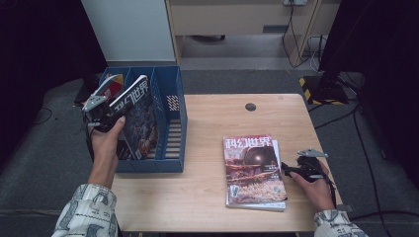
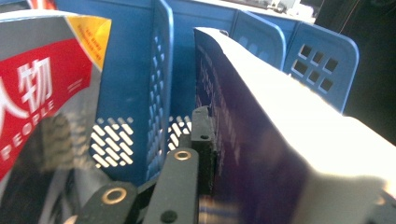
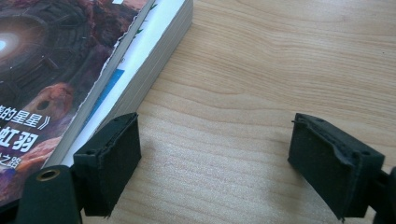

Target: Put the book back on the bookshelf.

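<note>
My left gripper (image 1: pixel 101 114) is shut on the upper edge of a dark science-fiction magazine (image 1: pixel 138 116), which stands tilted in the middle slot of the blue file rack (image 1: pixel 175 123). In the left gripper view one black finger (image 2: pixel 204 144) presses the magazine's purple cover (image 2: pixel 261 130); the other is hidden behind its pages. A red-covered magazine (image 1: pixel 112 85) leans in the rack's left slot (image 2: pixel 42 93). My right gripper (image 1: pixel 291 170) rests open on the table, just right of a stack of magazines (image 1: pixel 253 170). Its jaws (image 3: pixel 219 158) stand wide over bare wood beside the stack's edge (image 3: pixel 70 70).
The rack's right slot (image 1: pixel 170 106) holds nothing. The wooden table (image 1: pixel 212 118) has a round cable hole (image 1: pixel 250 106) near its far edge. Cables and dark equipment (image 1: pixel 341 59) lie on the floor beyond the table's right end.
</note>
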Tool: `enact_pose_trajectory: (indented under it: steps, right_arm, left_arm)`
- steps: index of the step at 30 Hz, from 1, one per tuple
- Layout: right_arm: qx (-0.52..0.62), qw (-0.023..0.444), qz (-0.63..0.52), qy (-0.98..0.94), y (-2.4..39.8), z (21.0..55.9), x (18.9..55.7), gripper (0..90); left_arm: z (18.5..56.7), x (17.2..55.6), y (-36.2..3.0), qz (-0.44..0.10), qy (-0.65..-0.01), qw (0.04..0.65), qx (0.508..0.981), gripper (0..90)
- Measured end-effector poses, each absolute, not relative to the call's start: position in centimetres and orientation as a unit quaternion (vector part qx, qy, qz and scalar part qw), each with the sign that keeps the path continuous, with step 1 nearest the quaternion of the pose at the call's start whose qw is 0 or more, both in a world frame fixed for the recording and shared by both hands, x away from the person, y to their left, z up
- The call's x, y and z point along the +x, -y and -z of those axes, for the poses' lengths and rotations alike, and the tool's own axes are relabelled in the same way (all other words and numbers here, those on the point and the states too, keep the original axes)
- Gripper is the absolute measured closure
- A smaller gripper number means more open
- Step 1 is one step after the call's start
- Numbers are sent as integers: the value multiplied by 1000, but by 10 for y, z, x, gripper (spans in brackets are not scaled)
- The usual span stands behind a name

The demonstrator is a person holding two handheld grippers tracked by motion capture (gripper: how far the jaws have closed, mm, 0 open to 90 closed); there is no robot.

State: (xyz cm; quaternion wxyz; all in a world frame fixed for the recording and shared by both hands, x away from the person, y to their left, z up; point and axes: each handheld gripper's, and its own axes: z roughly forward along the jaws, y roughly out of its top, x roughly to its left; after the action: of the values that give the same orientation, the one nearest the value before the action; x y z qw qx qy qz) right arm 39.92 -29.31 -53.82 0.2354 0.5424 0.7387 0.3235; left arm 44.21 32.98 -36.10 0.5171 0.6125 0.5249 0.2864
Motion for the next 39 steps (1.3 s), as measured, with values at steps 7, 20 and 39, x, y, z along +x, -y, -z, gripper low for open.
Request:
enact_pose_trajectory:
  steps: [7,20,39]
  right_arm:
    - [542,235,-323,-739,293,538,399,165]
    - [542,235,-323,-739,293,538,399,164]
    - [542,232,-323,-740,292,538,399,157]
  left_arm:
    - [362,440,-339,-282,-533,493,627,796]
    - [365,441,-339,-283,-541,490,622,785]
    - [365,450,-333,-275,-553,487,617,674]
